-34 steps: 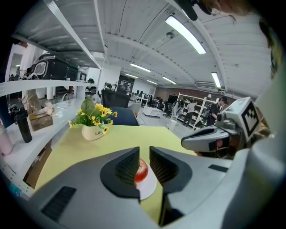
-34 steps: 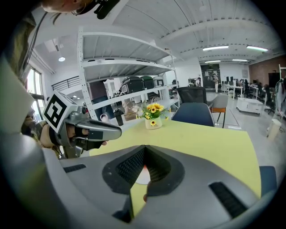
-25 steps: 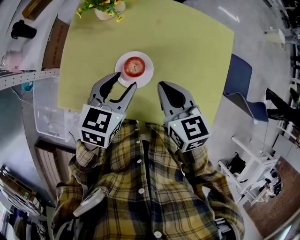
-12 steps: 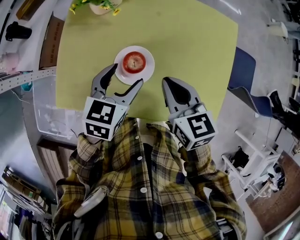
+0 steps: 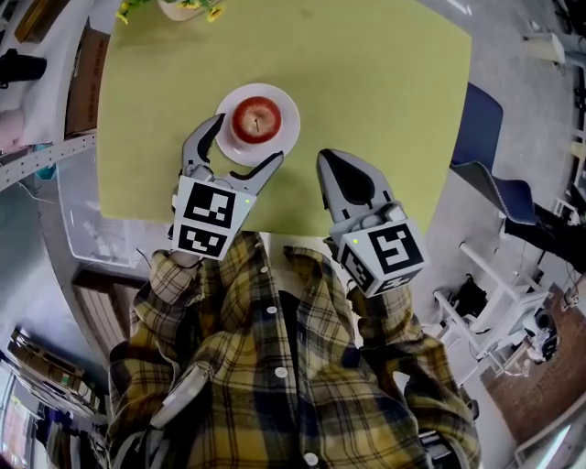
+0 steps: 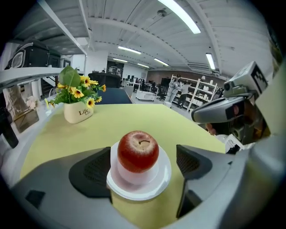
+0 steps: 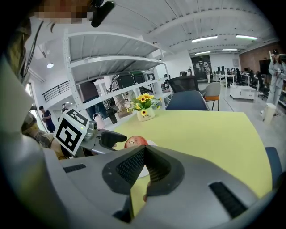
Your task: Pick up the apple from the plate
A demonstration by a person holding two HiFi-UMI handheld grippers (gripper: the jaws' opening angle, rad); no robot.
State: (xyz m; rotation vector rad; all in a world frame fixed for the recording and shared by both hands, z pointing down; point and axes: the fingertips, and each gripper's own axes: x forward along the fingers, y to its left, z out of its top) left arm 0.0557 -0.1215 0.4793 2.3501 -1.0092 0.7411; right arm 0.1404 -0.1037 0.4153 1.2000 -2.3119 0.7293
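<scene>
A red apple sits on a small white plate on the yellow-green table. My left gripper is at the plate's near side, its jaws opening wide; one fingertip lies beside the plate's left rim, the other near its front edge. In the left gripper view the apple stands just ahead between the two pads, untouched, on the plate. My right gripper hovers to the right of the plate, shut and empty. The right gripper view shows the apple peeking over its closed jaws.
A white pot of yellow flowers stands at the table's far left corner. A clear plastic bin and shelving lie left of the table. A blue chair stands to the right.
My left gripper has opened much wider and come down toward the plate, so its fingers now flank the plate's near side. The right gripper has sunk slightly and stays shut.
</scene>
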